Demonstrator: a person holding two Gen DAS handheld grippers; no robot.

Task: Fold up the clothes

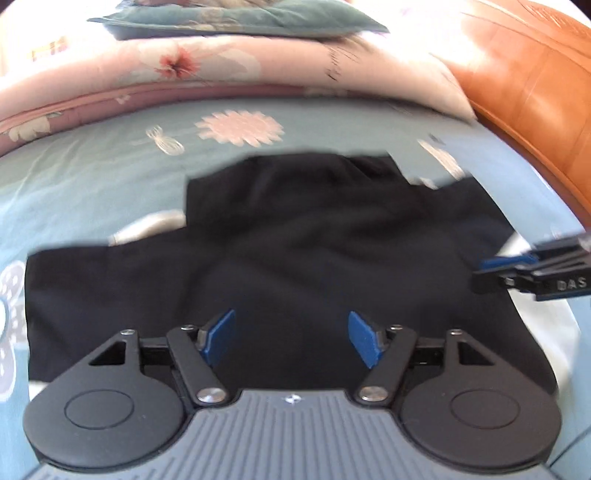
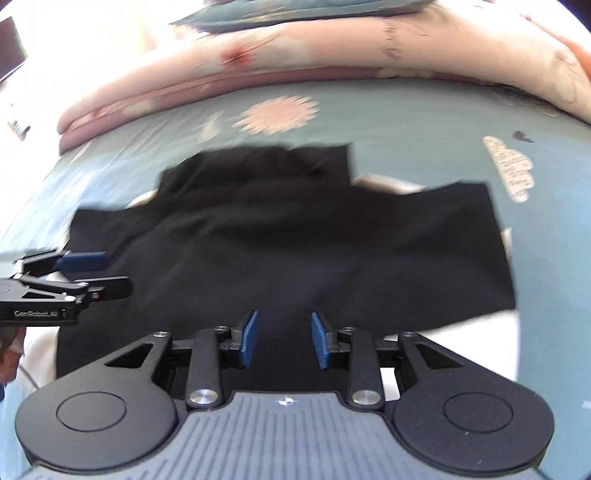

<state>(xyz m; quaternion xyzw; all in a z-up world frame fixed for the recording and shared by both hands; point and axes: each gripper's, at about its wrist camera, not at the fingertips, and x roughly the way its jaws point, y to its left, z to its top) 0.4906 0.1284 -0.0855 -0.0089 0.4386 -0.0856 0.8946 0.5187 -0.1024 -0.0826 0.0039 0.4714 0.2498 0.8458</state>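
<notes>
The left gripper [image 1: 291,338] hangs over the near edge of a black garment [image 1: 280,251] with its blue pads standing well apart and nothing between them; the cloth lies flat on the bed [image 1: 92,177] just beyond and below its fingertips. To that gripper's right, the right gripper [image 2: 284,339] hovers over the same near edge, its pads parted more narrowly and likewise empty, the dark cloth lying under and ahead of it. Judged from how things lie, a fold looks just laid: the garment shows as a squat, stepped shape with one panel doubled over toward the far side, and neither gripper touches it, so the step in hand seems a release between folds. The next move would call for each gripper to drop to an outer edge or corner of the cloth, pinch one layer cleanly, and carry it across without dragging the pile. Counted: two grippers, one black garment, and beyond it, farther from both grippers, one folded pink floral quilt [image 1: 192,70] with one teal pillow [image 1: 236,18] on top.
</notes>
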